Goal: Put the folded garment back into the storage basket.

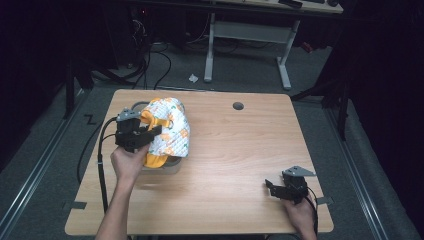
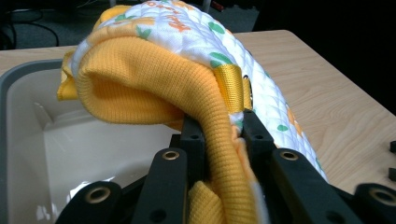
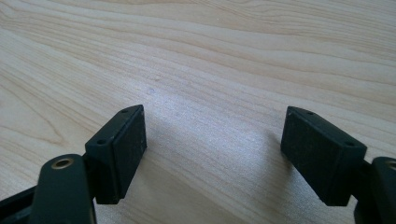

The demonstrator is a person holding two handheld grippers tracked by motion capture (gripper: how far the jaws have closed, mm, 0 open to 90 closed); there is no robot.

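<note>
Your left gripper (image 1: 142, 136) has its black jaws clamped on the yellow ribbed edge of a quilted white fabric pouch printed with orange and green, with a yellow knit lining (image 2: 187, 93), and the cloth is pinched tight between the pads. The pouch hangs draped over the rim of a shallow grey plastic bin with a pale inside (image 2: 28, 121), which sits near the left edge of the light wooden tabletop (image 1: 240, 150), toward its far left corner. The relation to watch: the pouch rises up and away from the jaws, arching forward over the bin's near wall, its long axis running roughly from the near-left rim toward the far edge, so the bulk of it lies ahead of and above the grip rather than inside the bin. Your left hand is the one on it; your right gripper (image 1: 282, 190) rests well apart near the right near corner, its jaws wide open over bare wood with nothing between them. Beyond the tabletop lies a dim room with grey carpet, cables and a white desk frame.
</note>
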